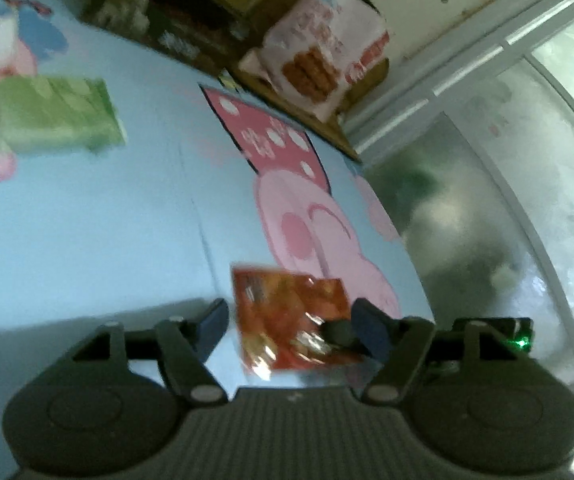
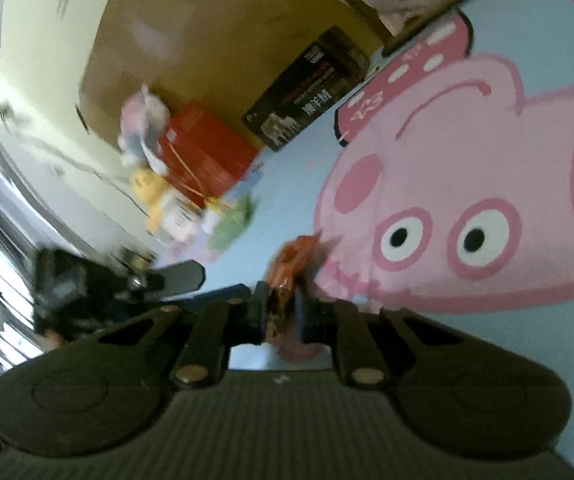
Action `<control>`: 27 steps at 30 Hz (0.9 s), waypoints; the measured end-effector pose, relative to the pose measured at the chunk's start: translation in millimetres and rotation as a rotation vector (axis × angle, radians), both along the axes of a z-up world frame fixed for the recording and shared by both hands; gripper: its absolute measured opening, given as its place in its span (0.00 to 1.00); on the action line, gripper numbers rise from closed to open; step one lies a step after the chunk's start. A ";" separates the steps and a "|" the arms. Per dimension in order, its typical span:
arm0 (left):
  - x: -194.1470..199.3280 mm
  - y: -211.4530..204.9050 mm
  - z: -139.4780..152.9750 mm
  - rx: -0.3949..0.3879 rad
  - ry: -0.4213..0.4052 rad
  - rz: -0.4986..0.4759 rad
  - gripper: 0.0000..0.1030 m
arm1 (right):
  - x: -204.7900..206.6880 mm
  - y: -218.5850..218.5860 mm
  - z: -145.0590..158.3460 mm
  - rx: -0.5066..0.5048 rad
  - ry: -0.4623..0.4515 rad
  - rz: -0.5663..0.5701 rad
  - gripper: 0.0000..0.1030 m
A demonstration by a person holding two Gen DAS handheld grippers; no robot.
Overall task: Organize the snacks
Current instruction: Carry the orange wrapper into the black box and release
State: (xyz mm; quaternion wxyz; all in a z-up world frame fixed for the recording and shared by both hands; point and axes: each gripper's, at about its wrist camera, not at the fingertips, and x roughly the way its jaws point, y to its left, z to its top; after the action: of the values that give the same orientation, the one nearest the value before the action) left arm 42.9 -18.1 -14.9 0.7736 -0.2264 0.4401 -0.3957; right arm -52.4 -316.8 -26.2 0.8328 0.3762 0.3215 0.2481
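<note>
A red-orange foil snack packet (image 1: 291, 316) hangs between the wide-apart fingers of my left gripper (image 1: 293, 326), above a light blue cartoon-pig tablecloth (image 1: 107, 220). The left gripper is open; the packet touches neither pad clearly. In the right wrist view my right gripper (image 2: 281, 312) is shut on the same orange packet (image 2: 291, 264), which sticks up edge-on from between its fingers. The tip of the right gripper shows in the left wrist view (image 1: 337, 330), pinching the packet's lower corner. A green snack pack (image 1: 53, 114) lies at the far left of the cloth.
A white cookie bag (image 1: 319, 48) leans in a cardboard box at the table's far edge. A black box (image 2: 307, 96), a red box (image 2: 207, 148) and soft toys (image 2: 147, 128) stand along the wall. My left gripper's body shows at the left (image 2: 99, 288).
</note>
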 end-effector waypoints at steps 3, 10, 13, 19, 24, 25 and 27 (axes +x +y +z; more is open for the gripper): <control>0.6 7.4 7.3 -0.011 -0.032 0.024 0.87 | 1.8 -14.9 -4.2 0.164 0.037 -0.013 0.12; -1.0 -2.5 1.9 -0.065 0.007 -0.030 0.81 | 5.9 -24.3 -10.5 0.396 0.076 -0.018 0.12; 3.3 -3.6 0.2 -0.112 0.033 -0.063 0.38 | 10.8 -22.7 -3.6 0.381 0.064 -0.001 0.12; 33.0 -10.9 32.6 -0.040 -0.071 -0.051 0.32 | 53.3 -21.0 32.6 0.229 0.006 0.028 0.12; 104.9 -26.0 74.2 0.054 -0.199 0.002 0.32 | 134.4 -12.8 75.8 0.057 -0.088 0.019 0.12; 120.6 -28.7 80.1 0.069 -0.213 0.017 0.32 | 157.0 -11.1 84.2 0.022 -0.107 0.012 0.12; 156.1 -36.2 91.4 0.108 -0.244 0.053 0.32 | 196.6 -9.3 93.8 -0.033 -0.129 0.002 0.12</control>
State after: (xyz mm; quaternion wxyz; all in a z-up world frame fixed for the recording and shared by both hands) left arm 199.0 -54.3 76.6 0.8426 -0.1460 0.3574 -0.3755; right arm 144.3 -326.1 67.6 0.8575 0.3455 0.2717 0.2675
